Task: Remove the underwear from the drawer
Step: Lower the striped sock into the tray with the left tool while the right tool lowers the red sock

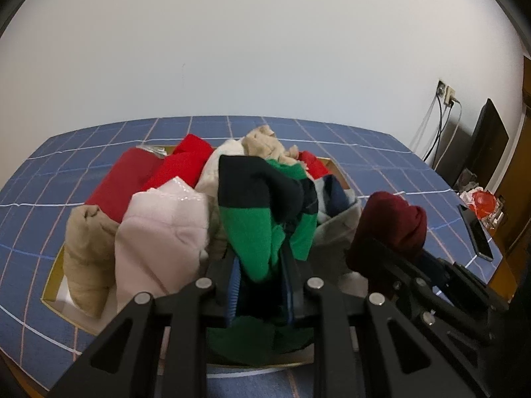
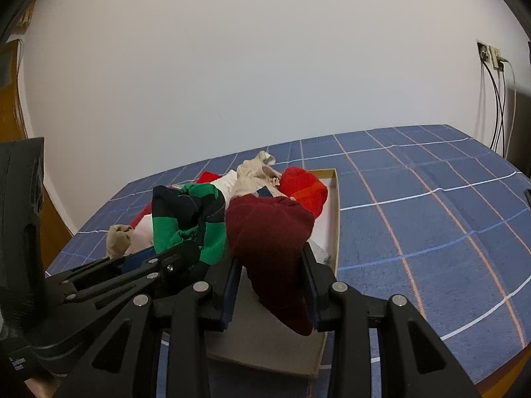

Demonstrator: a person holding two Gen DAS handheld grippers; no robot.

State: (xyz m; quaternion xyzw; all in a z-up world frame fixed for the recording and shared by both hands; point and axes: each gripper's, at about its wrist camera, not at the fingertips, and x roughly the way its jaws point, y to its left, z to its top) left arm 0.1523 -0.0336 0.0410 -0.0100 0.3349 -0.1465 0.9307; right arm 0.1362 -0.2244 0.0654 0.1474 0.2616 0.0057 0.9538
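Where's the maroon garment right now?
The maroon garment is pinched in the right gripper, over the box's right side, beside the green-striped piece.

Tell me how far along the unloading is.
Nothing looks set down outside the box yet. In hand: the left gripper pinches the green-and-navy garment, the right gripper the maroon one, both raised over the pile. Left: red, beige and pink pieces inside.

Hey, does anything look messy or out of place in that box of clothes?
Yes. The clothes are heaped loose above the box rim, none folded. Each tool grips one: left a green striped piece, right a maroon one.
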